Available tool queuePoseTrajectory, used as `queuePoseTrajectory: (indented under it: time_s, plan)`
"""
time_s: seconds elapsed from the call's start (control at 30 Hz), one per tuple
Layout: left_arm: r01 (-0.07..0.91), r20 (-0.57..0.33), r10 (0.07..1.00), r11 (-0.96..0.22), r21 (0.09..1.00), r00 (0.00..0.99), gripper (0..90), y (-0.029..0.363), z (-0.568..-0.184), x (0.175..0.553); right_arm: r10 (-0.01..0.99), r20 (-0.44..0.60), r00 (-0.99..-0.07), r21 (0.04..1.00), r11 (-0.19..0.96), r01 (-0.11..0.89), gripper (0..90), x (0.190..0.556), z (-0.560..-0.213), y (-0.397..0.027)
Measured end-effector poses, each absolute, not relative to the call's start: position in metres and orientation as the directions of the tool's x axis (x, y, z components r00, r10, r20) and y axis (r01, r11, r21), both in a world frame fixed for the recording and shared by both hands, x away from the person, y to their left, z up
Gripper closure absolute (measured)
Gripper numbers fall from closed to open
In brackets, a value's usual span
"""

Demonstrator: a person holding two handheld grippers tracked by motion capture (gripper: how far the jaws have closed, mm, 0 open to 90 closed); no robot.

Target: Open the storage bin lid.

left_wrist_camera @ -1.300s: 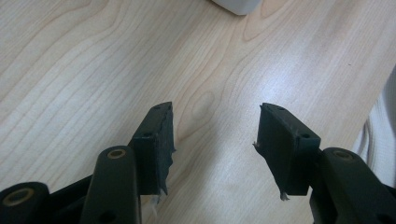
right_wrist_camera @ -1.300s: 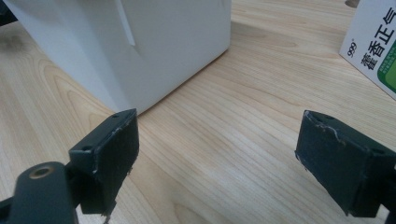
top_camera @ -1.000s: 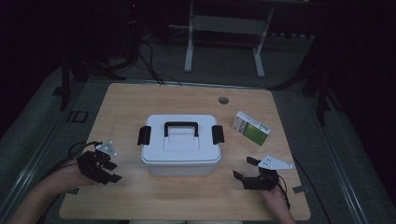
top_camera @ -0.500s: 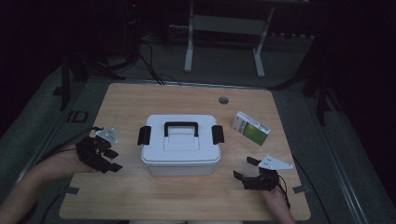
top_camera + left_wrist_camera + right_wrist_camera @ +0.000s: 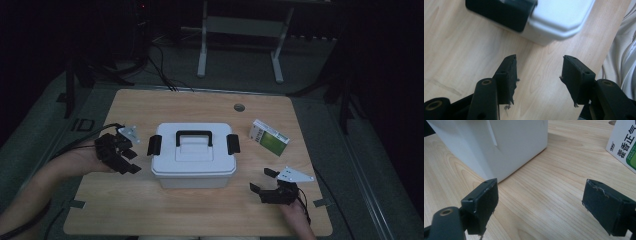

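A white lidded box (image 5: 194, 156) with a black handle and black side latches stands mid-table. Its corner and one black latch (image 5: 499, 12) show in the left gripper view. My left gripper (image 5: 131, 161) hovers just left of the box, raised off the table, jaws apart with nothing between them (image 5: 539, 72). My right gripper (image 5: 261, 181) rests near the front right of the table, open and empty (image 5: 540, 202), with the box wall (image 5: 506, 142) ahead on its left. A green and white carton (image 5: 269, 137) lies to the right of the box, its edge (image 5: 624, 145) at that view's right.
The wooden table (image 5: 200, 215) has a round grommet hole (image 5: 239, 107) near its far edge. Cables trail from both grippers off the table sides. A metal stand (image 5: 240, 30) and dark floor lie beyond the far edge.
My left gripper has risen and moved away from the front edge and toward the box's left latch. The right gripper has stayed put.
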State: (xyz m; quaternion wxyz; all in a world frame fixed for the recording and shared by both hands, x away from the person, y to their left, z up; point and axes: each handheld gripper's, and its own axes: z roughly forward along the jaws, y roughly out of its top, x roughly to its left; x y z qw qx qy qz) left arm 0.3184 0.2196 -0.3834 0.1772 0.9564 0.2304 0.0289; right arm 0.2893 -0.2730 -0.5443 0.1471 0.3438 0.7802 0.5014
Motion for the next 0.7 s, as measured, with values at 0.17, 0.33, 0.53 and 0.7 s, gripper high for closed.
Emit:
queuePoseTrajectory:
  time_s: [0.17,0.33,0.53,0.7]
  plan:
    - [0.4,-0.018,0.422,-0.844,0.357,0.906,46.0,0.204,-0.374,0.328,0.683,0.114,-0.722,0.884,0.262,0.387,13.0,0.289,-0.545,-0.273]
    - [0.37,-0.007,0.395,-0.856,0.361,0.919,46.0,0.191,-0.366,0.338,0.682,0.117,-0.722,0.885,0.259,0.387,13.1,0.289,-0.545,-0.274]
    - [0.359,0.01,0.386,-0.866,0.35,0.922,46.4,0.178,-0.361,0.35,0.68,0.121,-0.723,0.885,0.256,0.389,13.0,0.289,-0.545,-0.274]
    - [0.362,0.024,0.39,-0.873,0.326,0.92,47.4,0.168,-0.36,0.359,0.677,0.124,-0.725,0.884,0.256,0.391,13.0,0.289,-0.546,-0.274]
